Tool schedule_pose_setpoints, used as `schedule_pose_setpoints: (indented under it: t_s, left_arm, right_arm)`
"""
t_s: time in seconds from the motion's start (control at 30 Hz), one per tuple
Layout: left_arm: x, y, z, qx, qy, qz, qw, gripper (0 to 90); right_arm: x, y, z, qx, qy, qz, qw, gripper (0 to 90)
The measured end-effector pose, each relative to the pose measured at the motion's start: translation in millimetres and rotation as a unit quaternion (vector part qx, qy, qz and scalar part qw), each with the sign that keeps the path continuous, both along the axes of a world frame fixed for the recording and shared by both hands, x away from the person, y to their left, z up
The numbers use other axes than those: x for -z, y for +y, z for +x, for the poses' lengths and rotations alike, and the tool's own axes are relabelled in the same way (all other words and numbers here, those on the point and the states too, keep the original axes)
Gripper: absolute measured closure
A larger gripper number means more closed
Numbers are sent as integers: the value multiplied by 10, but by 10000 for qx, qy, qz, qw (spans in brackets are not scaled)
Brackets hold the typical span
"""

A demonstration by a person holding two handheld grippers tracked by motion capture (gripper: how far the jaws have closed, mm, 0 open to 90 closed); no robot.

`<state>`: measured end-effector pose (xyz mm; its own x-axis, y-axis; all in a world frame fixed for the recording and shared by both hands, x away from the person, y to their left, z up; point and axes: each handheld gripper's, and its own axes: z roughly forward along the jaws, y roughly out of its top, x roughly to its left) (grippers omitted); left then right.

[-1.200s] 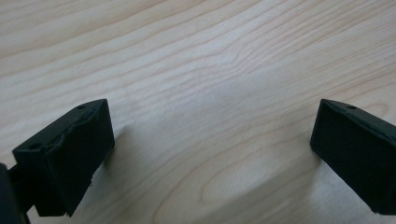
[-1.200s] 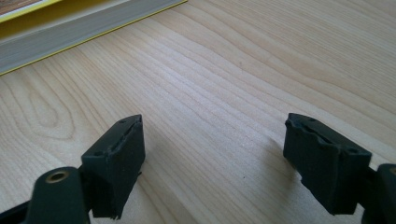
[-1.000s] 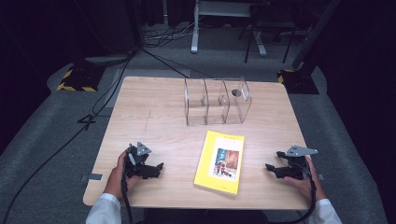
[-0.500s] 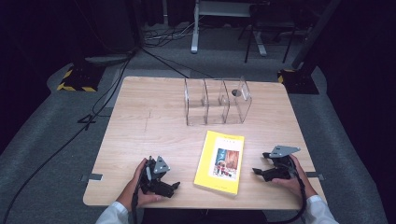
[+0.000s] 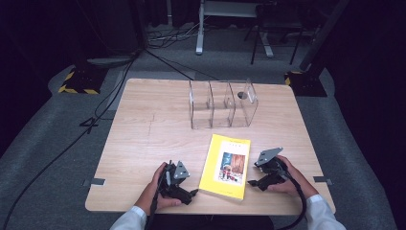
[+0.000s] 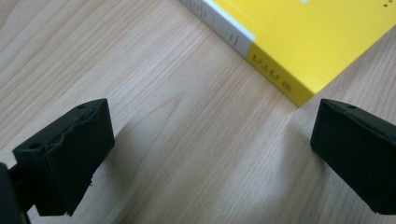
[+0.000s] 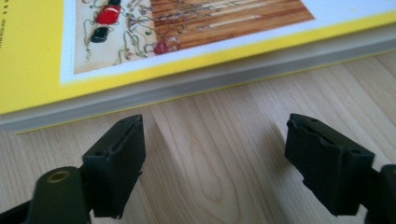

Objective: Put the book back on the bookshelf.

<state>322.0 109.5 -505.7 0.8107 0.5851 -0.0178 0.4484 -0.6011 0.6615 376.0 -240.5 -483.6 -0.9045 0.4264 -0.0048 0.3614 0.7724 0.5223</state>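
Observation:
A yellow book (image 5: 226, 165) with a picture on its cover lies flat near the table's front edge. My left gripper (image 5: 193, 193) rests low on the wood just left of the book's near corner (image 6: 299, 95), jaws wide open with nothing between them (image 6: 210, 149). My right gripper (image 5: 251, 182) sits at the book's right edge, open too (image 7: 215, 163); the page edge (image 7: 196, 84) lies just ahead of its jaws. Neither gripper touches the book.
A clear acrylic organiser (image 5: 221, 103) with three compartments stands upright at the table's back centre. The wooden table (image 5: 143, 134) has bare surface on its left half. Cables and stand bases lie on the grey floor (image 5: 57, 143) around it.
Both grippers have moved inward toward the book. The left one slid right along the front edge; the right one came left to the book's side.

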Motion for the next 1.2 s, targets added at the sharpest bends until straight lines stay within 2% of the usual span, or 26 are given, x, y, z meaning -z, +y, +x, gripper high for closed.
schedule_pose_setpoints:
  t_s: [0.2,0.23,0.33,0.43,0.57,0.7,0.77,0.93,0.97,1.1,1.2]
  left_arm:
    - [-3,-94,64,279,8,13,9996,1]
    - [-3,-93,69,303,6,18,9995,1]
    - [-3,-90,75,332,4,17,9994,1]
    - [-3,-88,83,365,0,15,9993,1]
    - [2,-88,81,350,-10,-8,9994,1]
    - [-1,-76,83,341,9,-4,9994,2]
    - [-1,-57,94,331,4,1,9995,3]
    - [-2,26,134,222,3,3,9998,3]
    - [-1,43,144,220,-13,10,9998,3]
    - [-1,92,158,151,-17,8,9999,5]
    - [-1,123,158,105,-14,0,9999,6]
  right_arm:
    - [-40,158,9,-390,158,-375,9984,190]
    - [-40,158,9,-390,158,-375,9984,190]
    - [-70,191,-51,-753,244,-663,9947,195]
    - [-77,219,-55,-690,278,-757,9944,189]
    - [-62,251,-68,-602,255,-660,9957,172]
    - [-61,298,-88,-641,253,-671,9954,163]
    - [-50,291,-96,-638,212,-590,9960,161]
    - [-7,266,-126,-708,63,-143,9974,173]
    - [-4,261,-130,-626,41,-71,9980,187]
    - [3,246,-147,-584,-2,136,9982,242]
    - [-7,246,-176,-555,-66,199,9982,250]
